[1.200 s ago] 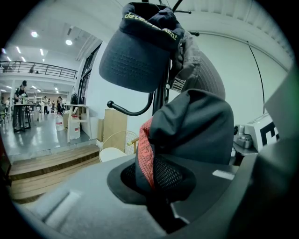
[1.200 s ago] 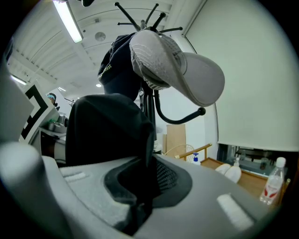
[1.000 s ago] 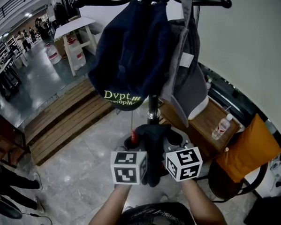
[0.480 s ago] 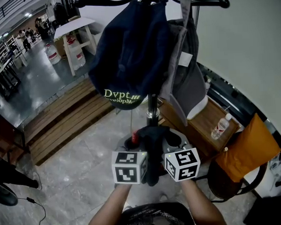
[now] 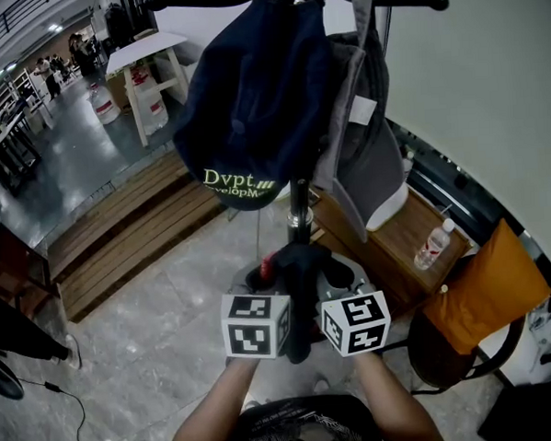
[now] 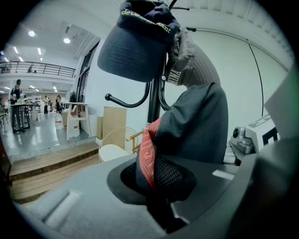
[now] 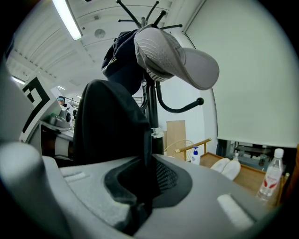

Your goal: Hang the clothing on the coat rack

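At the far left a wooden platform [image 5: 120, 232] lies on the grey floor, and behind it stands a white table [image 5: 147, 56]. On the coat rack [image 5: 299, 200] hangs a navy cap [image 5: 251, 106] with light lettering at its lower edge. Just to its right a grey cap [image 5: 369, 155] hangs from another arm of the rack. Below them, in front of the rack's pole, the black garment [image 5: 298, 301] is held up between the two tools, well under the hooks and not yet hung. The left gripper [image 5: 258, 280] pinches its left side — a red mesh strip [image 6: 147, 154] of the fabric sits inside the closed jaws. The right gripper [image 5: 338, 278] also presses its jaws on the black cloth, which rises in a fold above them. Further right stands a wooden stand [image 5: 397, 245] with a plastic bottle [image 5: 433, 244] on it, then an orange cushion [image 5: 486, 291] on a chair.
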Available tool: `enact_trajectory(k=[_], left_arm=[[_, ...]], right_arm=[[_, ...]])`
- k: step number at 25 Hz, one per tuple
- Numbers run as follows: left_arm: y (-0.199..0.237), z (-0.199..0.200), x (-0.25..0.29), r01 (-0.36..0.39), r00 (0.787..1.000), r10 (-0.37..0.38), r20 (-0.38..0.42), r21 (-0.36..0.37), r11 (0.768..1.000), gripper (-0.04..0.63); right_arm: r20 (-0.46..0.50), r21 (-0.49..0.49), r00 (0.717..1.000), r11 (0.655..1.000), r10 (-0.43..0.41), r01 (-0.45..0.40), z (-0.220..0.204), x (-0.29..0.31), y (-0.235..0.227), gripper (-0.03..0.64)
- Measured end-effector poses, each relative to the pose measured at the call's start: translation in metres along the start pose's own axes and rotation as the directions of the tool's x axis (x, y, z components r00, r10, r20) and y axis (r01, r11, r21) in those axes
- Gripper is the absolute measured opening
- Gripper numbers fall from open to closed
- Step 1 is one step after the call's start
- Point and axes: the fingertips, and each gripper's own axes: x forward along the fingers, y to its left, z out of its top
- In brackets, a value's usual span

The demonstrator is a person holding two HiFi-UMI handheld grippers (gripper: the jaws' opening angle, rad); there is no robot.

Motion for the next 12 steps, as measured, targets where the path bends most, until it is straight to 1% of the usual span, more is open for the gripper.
enact_trajectory(k=[5,12], left_arm=[[-0.0032,-0.0040,-0.0001,0.008,1.000,-0.008,-0.009,0.006,1.000,0.032],[-0.0063,-0.0042,-0.0020,0.003,1.000,-0.003,0.008,0.004,1.000,0.032]], right_arm=[[0.000,0.002,1.000,1.000,-0.006,0.006,-0.0025,-0.0015,0.0024,0.021],[-0.006,0.006,1.000,1.000,-0.024,0.024,-0.0038,-0.0052,0.0033,0.021]])
